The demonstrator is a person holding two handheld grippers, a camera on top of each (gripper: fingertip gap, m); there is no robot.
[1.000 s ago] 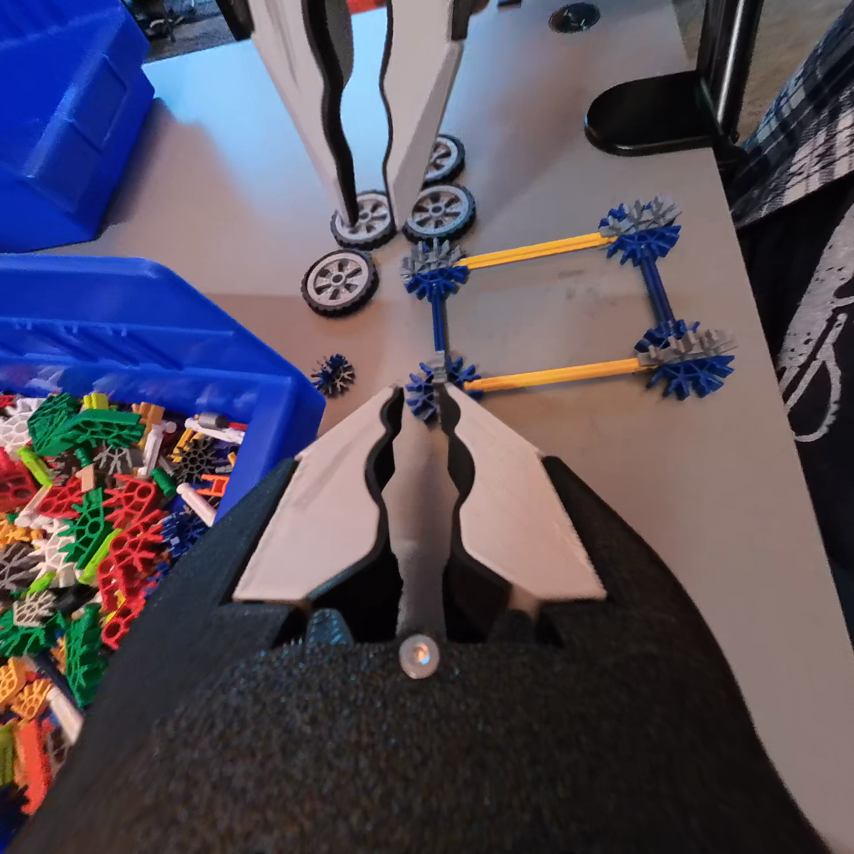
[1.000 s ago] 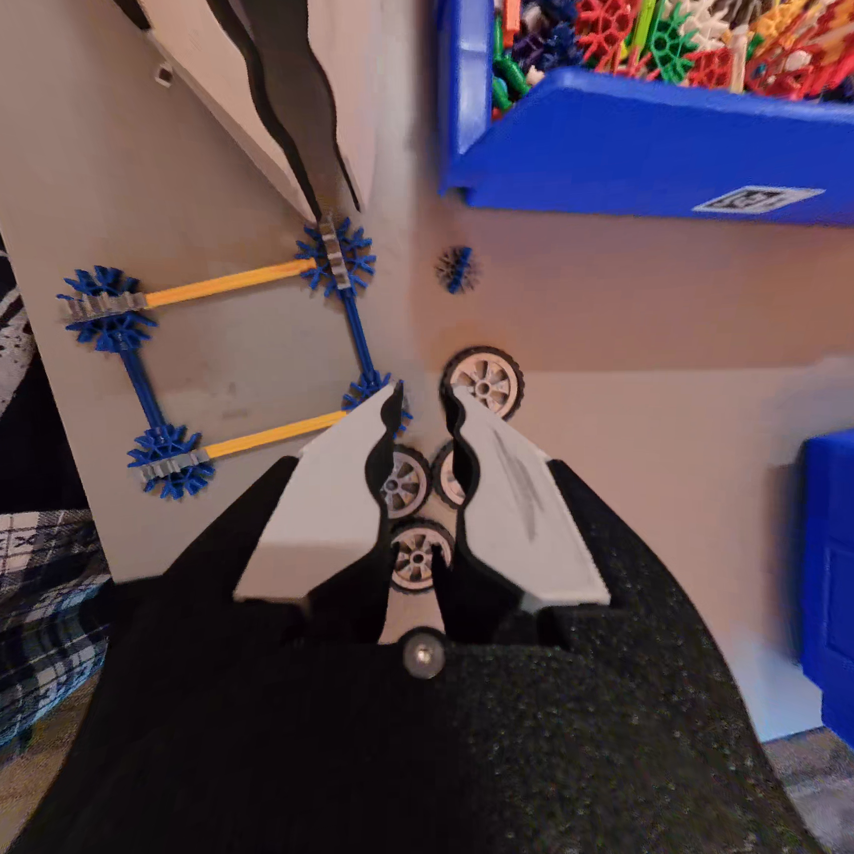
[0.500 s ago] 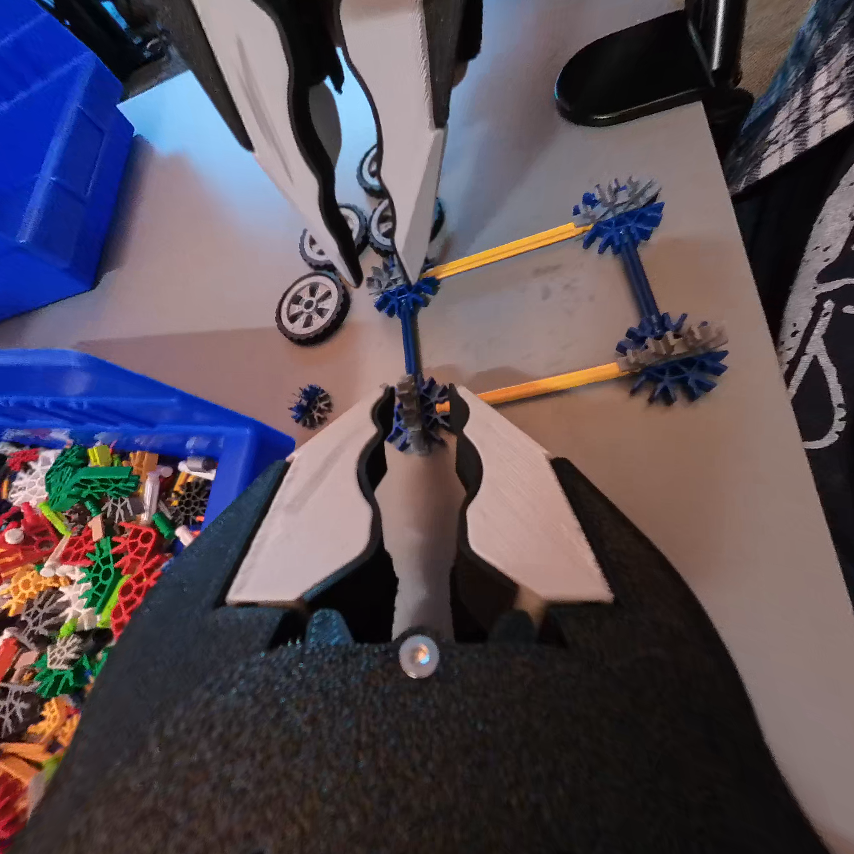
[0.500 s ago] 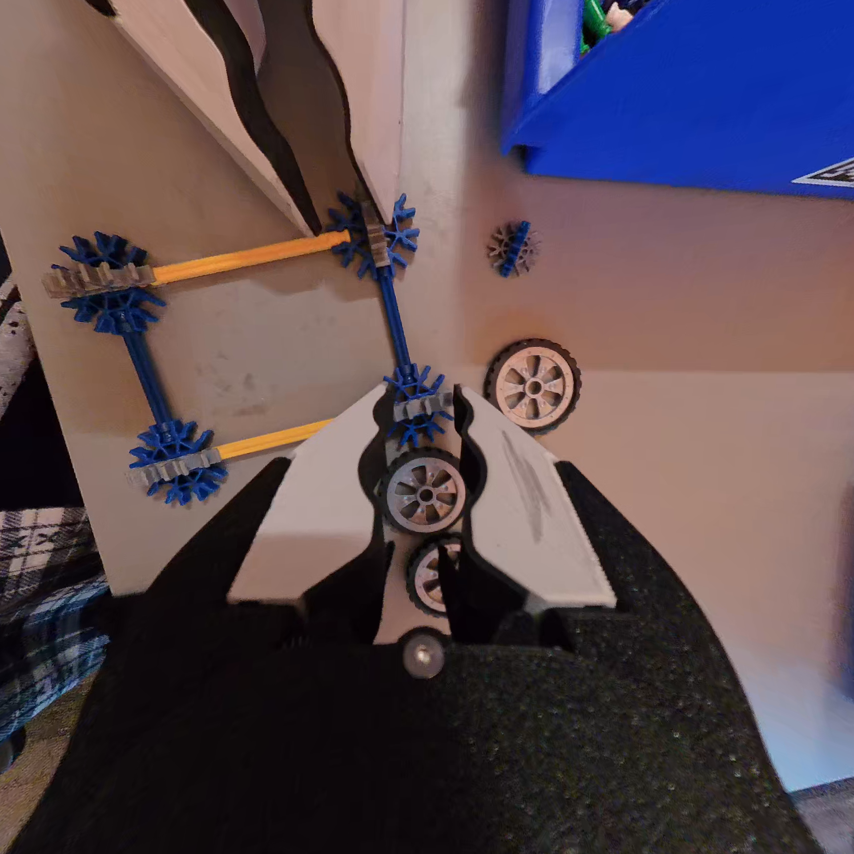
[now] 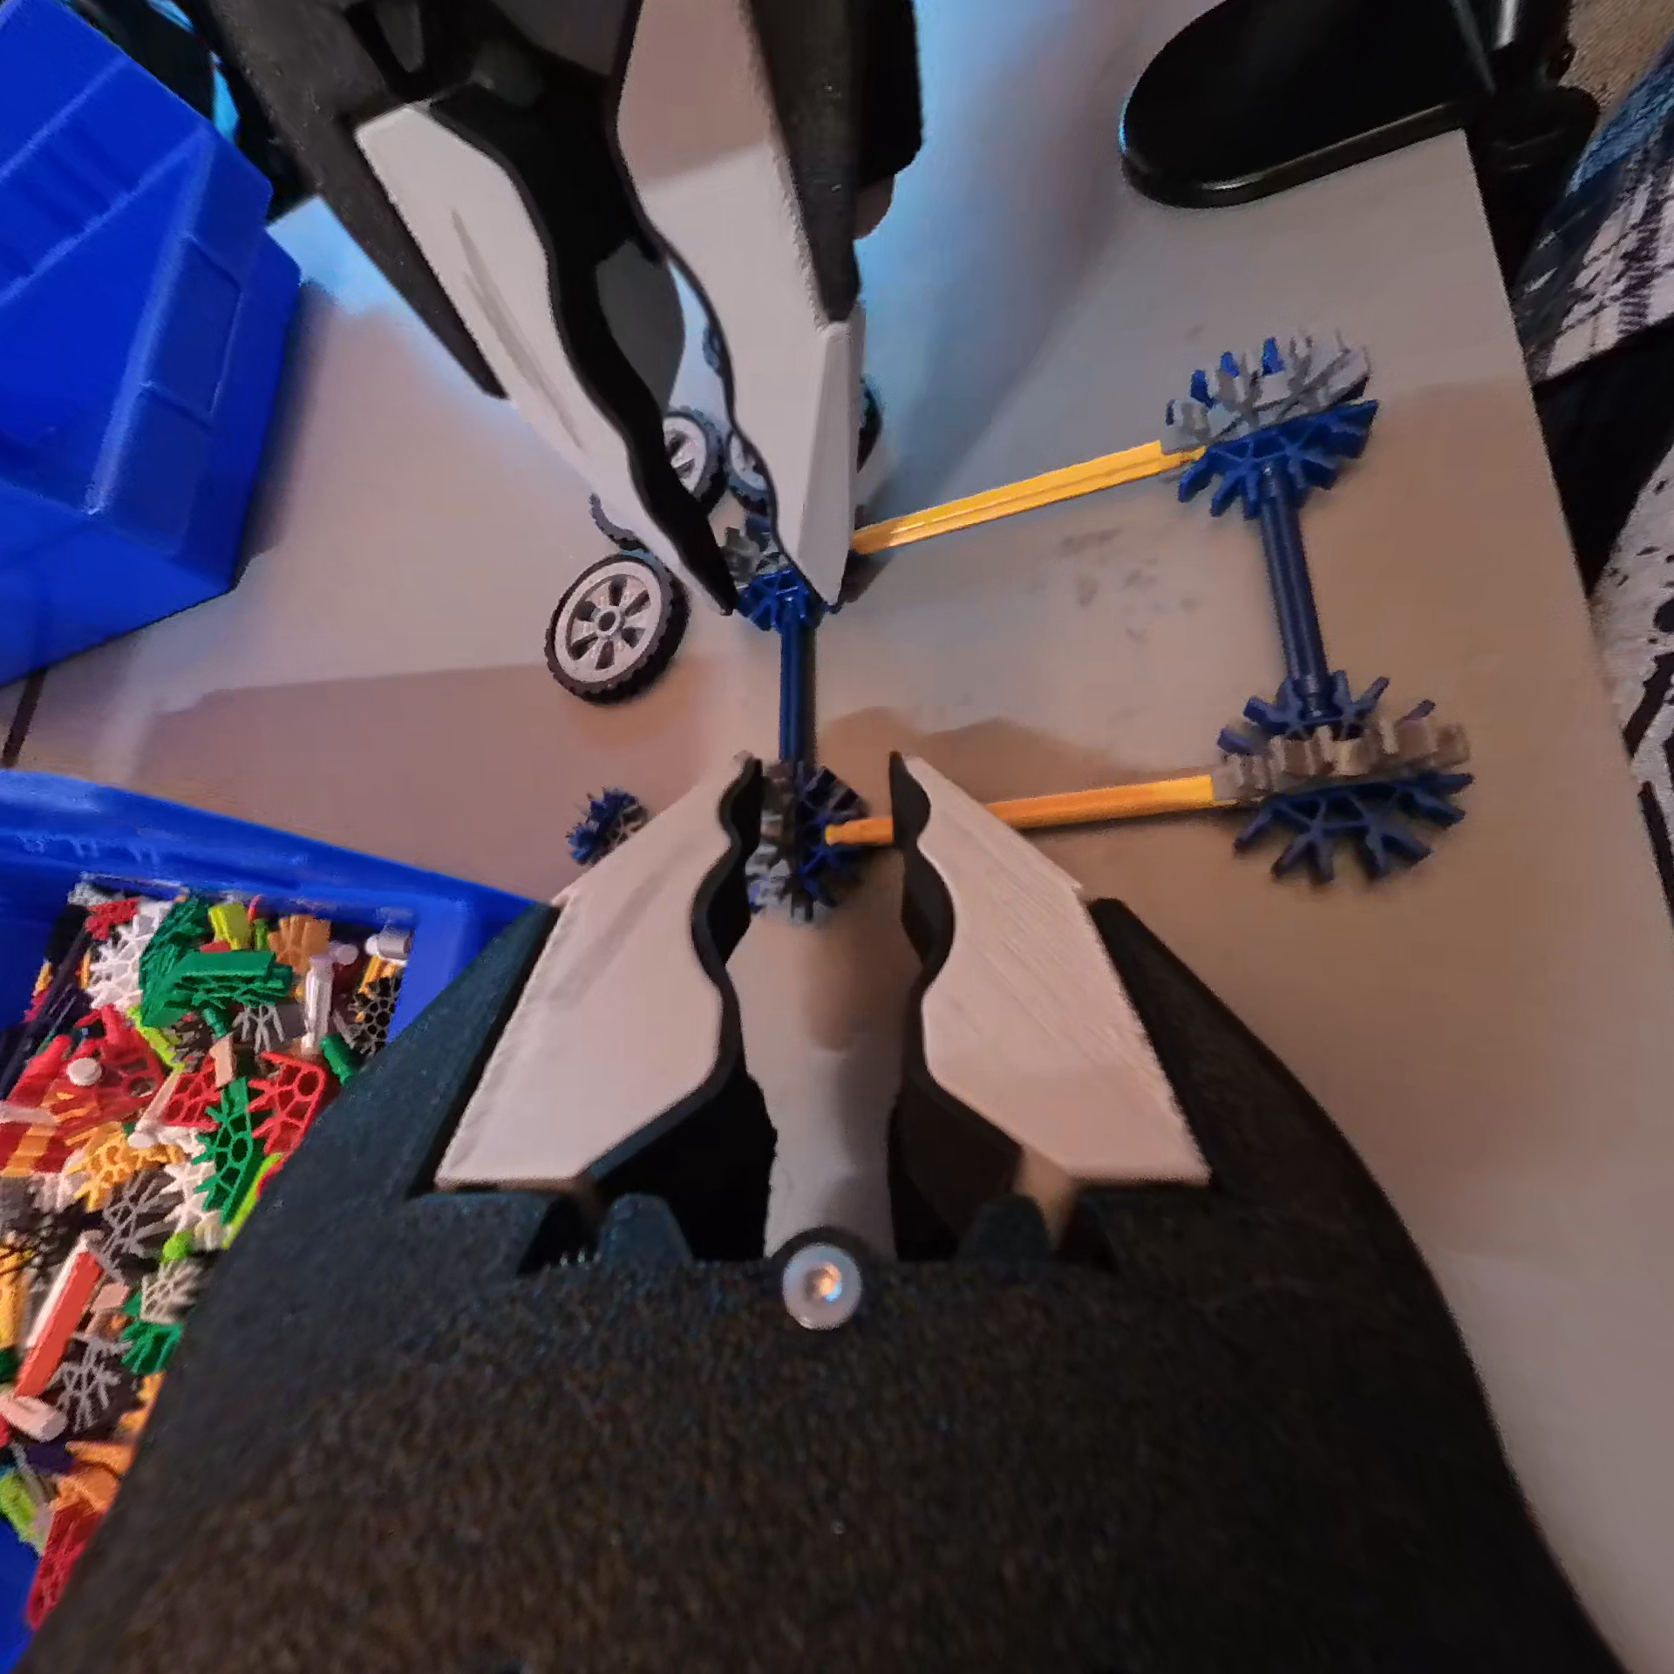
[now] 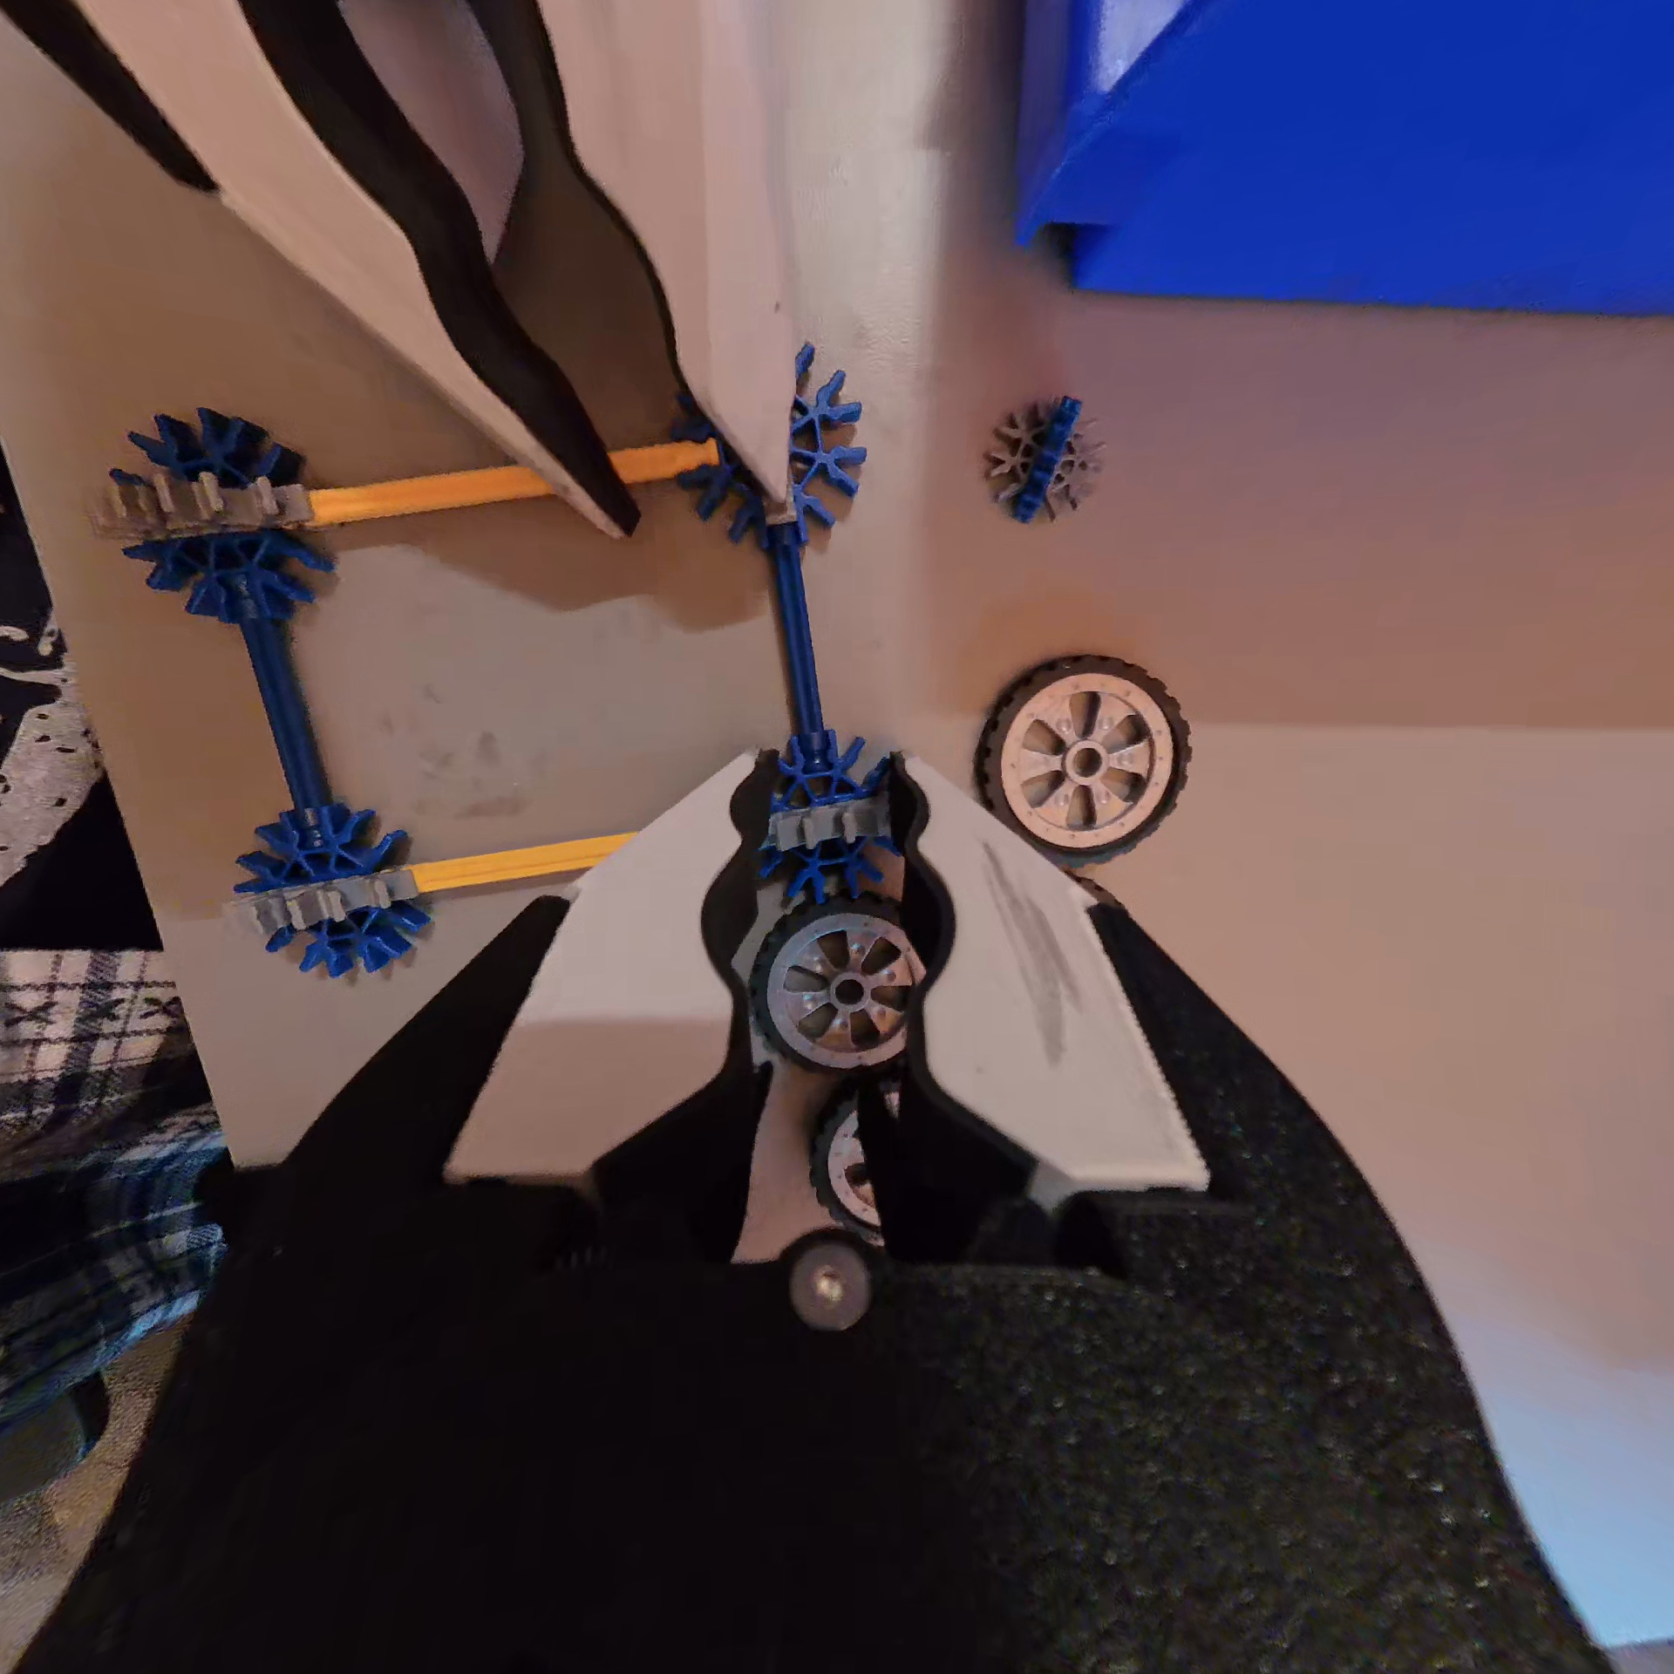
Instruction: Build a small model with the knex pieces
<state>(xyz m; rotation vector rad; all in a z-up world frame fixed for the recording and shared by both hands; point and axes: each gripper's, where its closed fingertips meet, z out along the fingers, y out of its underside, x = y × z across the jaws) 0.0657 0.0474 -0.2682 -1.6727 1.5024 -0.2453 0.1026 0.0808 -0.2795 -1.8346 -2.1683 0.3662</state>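
Note:
A square frame of two yellow rods and two blue rods (image 5: 1291, 589) lies flat on the grey table, with a blue-and-grey snowflake connector at each corner; it also shows in the right wrist view (image 6: 281, 697). My left gripper (image 5: 820, 779) is open around the near corner connector (image 5: 797, 851), which touches its left finger. My right gripper (image 6: 824, 761) is closed on the opposite corner connector (image 6: 824, 815) at the other end of the same blue rod (image 6: 797, 634). It comes down from the top of the left wrist view (image 5: 777, 602).
Grey toy wheels lie by the frame (image 5: 616, 625) (image 6: 1082, 759), two under my right gripper (image 6: 842, 992). A loose small connector (image 5: 602, 824) (image 6: 1042, 460) lies nearby. A blue bin (image 5: 272, 870) holds several coloured pieces. Another blue bin (image 5: 118, 362), a black stand base (image 5: 1268, 118) and a person's clothing (image 5: 1630, 543) border the table. The tips of one gripper are about 6 centimetres away from the tips of the other.
My left gripper has opened from nearly shut and now brackets the near connector. My right gripper has moved off the wheels onto the opposite connector. The frame has shifted slightly.

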